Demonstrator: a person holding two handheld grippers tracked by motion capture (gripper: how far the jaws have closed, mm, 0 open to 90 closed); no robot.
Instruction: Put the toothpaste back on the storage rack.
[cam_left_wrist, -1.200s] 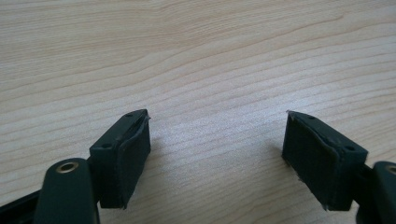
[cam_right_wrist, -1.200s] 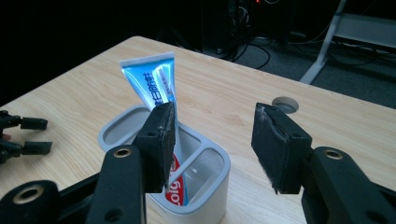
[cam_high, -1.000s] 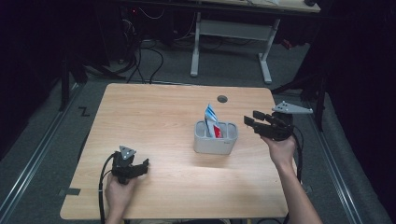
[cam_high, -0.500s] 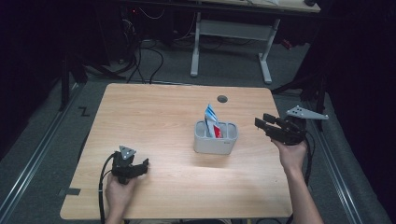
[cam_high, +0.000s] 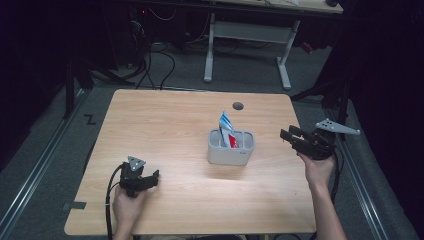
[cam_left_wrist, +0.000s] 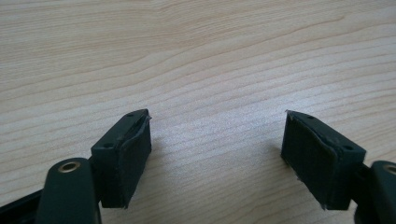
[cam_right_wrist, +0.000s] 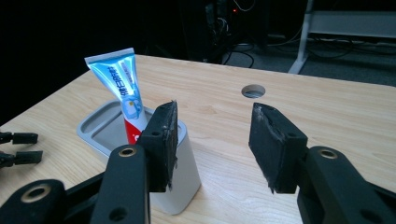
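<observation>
At the left, the left gripper (cam_high: 150, 178) rests low on the table (cam_high: 165, 125) near the front edge, held by the left hand (cam_high: 127, 205). Its jaws stand wide, and between them there is only bare wood – nothing is gripped.

In the middle of the table stands a grey holder (cam_high: 231, 148). A tube (cam_high: 226, 128) of toothpaste, blue and white with a red lower part, stands in it and leans a little – its flat end points up. Behind the holder there is a round hole (cam_high: 238, 106) in the table top.

At the right, the right gripper (cam_high: 289, 137) hangs over the table's right edge, apart from the holder, and points toward it. Its jaws have just been closing a little; they are half open, with nothing between them. In the right gripper view the holder (cam_right_wrist: 182, 163) is just beside the left jaw, not touching.
</observation>
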